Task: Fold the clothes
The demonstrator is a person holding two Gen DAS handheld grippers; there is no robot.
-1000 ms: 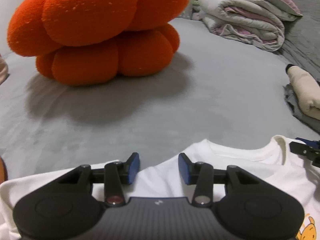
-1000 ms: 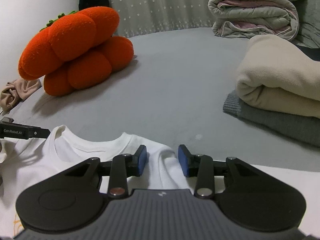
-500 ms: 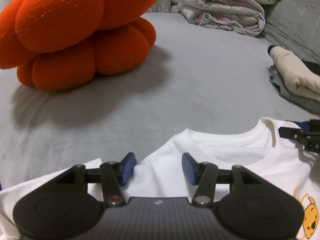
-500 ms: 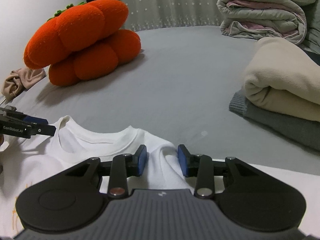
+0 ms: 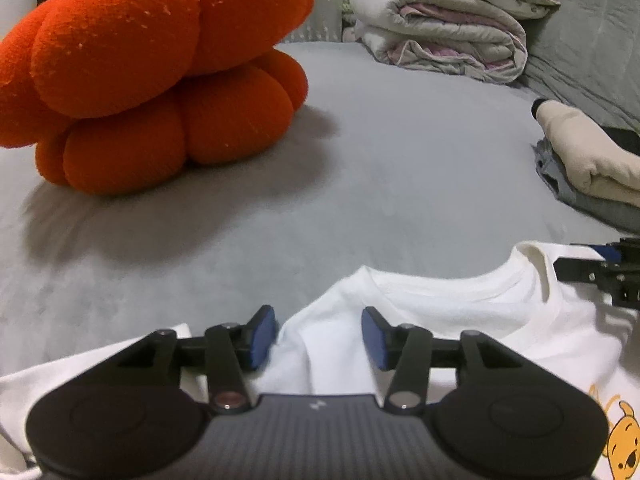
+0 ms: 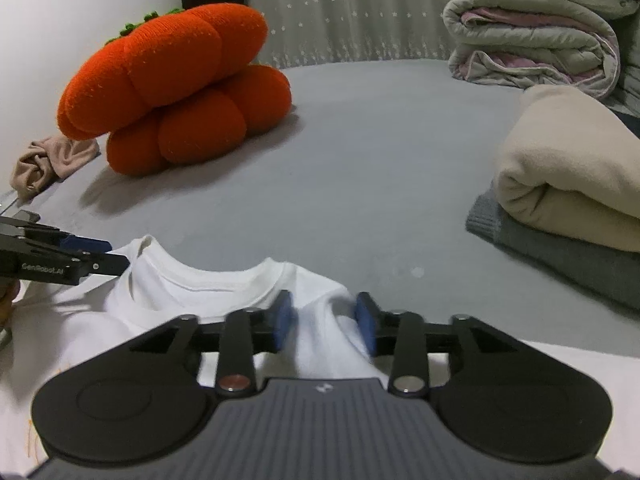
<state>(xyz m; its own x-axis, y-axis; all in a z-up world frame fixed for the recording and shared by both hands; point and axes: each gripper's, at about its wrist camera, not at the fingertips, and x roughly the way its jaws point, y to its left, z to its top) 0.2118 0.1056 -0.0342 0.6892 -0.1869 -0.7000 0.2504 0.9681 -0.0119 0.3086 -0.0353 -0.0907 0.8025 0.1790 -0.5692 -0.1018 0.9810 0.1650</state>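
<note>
A white T-shirt (image 5: 460,312) with a yellow bear print (image 5: 622,448) lies flat on the grey bed, collar facing away from me. My left gripper (image 5: 319,334) stands open over the shirt's left shoulder, where a low ridge of cloth rises between the pads without touching them. My right gripper (image 6: 324,320) is over the other shoulder of the T-shirt (image 6: 200,300). Its jaws are opening, and a pinched-up fold of white cloth still stands between the blue pads. Each gripper shows at the edge of the other's view, beside the collar.
A big orange pumpkin cushion (image 6: 180,92) sits at the far left of the bed. To the right, a folded beige garment (image 6: 568,168) rests on a folded grey one (image 6: 560,256). A rolled quilt (image 6: 532,28) lies at the back right, and a crumpled beige cloth (image 6: 52,160) at the left edge.
The right gripper's pads have spread apart around the shoulder fold. The left gripper's pads have also widened a little, and its view has rolled slightly. Both hands have stayed over the shoulders.
</note>
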